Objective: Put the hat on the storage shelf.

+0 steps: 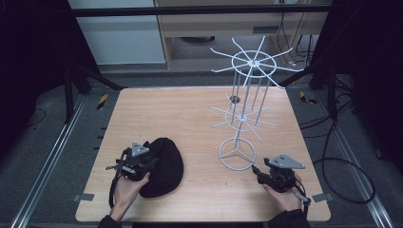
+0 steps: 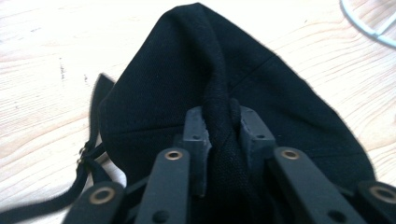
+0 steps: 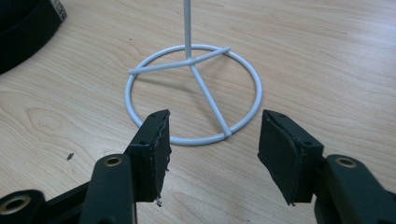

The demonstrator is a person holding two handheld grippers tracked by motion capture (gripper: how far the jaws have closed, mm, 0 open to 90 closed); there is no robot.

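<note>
While left gripper (image 2: 223, 128) pinches a black cap (image 2: 187, 88) fold, right gripper (image 3: 212, 154) jaws apart, near white wire rack (image 3: 194, 93).

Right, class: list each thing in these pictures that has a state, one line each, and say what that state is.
Left tool: shut, pinching a fold of the black cap.
Right tool: open, holding nothing.
Black cap: lying on the table.
White wire rack: upright, hooks bare.

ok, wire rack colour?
White wire rack, clearest in the right gripper view at its ring base.
</note>
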